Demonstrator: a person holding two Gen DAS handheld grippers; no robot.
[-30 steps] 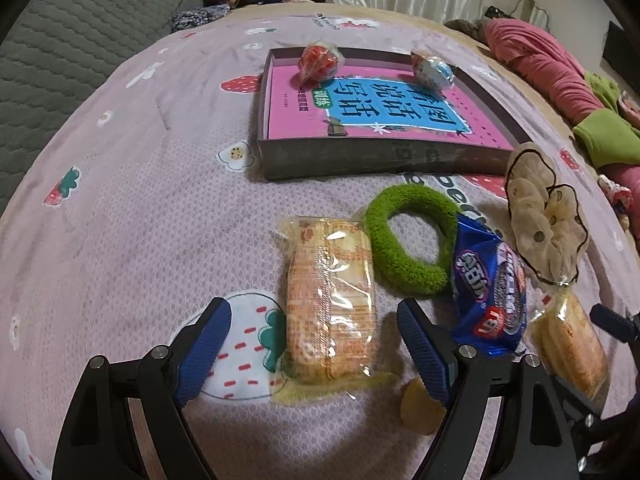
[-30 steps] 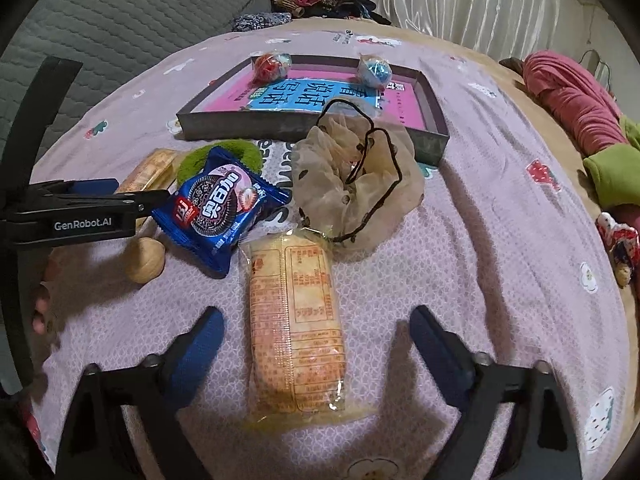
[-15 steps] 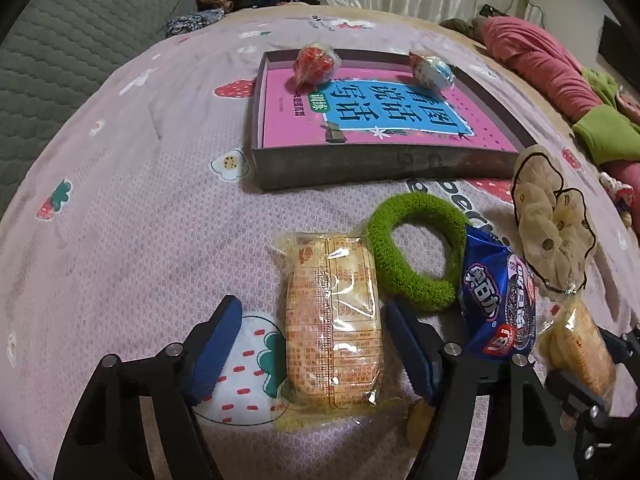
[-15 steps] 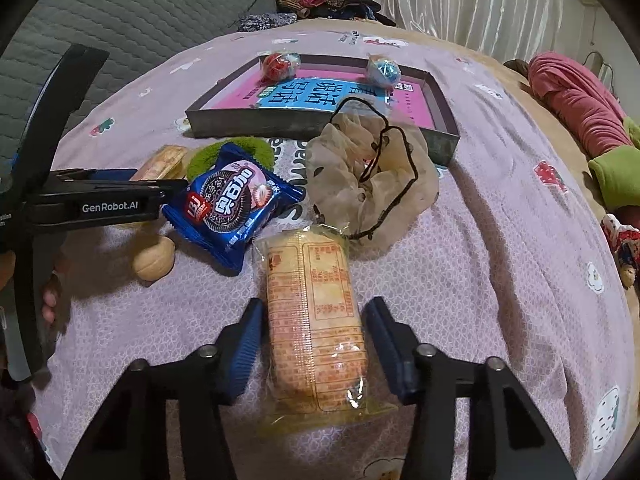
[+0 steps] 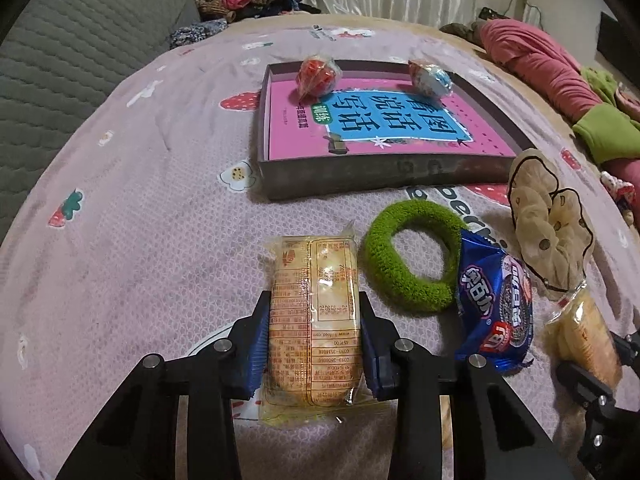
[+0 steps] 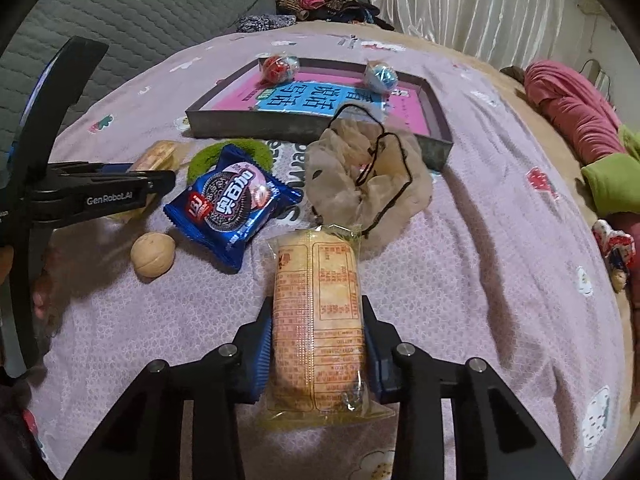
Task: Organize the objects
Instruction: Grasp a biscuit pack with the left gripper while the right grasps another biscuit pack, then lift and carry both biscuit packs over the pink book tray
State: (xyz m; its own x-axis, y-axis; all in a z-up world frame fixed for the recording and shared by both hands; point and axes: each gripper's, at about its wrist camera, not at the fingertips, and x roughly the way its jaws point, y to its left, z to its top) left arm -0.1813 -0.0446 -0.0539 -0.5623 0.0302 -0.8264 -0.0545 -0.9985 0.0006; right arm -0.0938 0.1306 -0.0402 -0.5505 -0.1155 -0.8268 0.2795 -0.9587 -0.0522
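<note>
A shallow grey tray (image 5: 360, 178) sits on the pink strawberry-print bedspread (image 5: 140, 220), and it serves here as the landmark. Inside it a pink and blue book (image 5: 384, 120) lies flat and covers most of the floor; two wrapped round candies rest on the book near the tray's far wall — a red one (image 5: 318, 76) at the far left corner, a blue one (image 5: 430, 78) further right.

Everything else lies outside the tray, on the near side of its front wall. The left gripper (image 5: 314, 344) has just been closing, and its blue pads now press both long sides of a clear-wrapped cracker pack (image 5: 314, 300). The right gripper (image 6: 318, 354) has closed likewise on a second cracker pack (image 6: 318, 308). Between the two packs, closer to the tray, lie a green fuzzy hair ring (image 5: 412, 256), a blue cookie packet (image 6: 234, 204) and a beige scrunchie (image 6: 372, 176) that reaches the tray's front wall. A walnut (image 6: 153, 254) sits nearer than the cookie packet.
</note>
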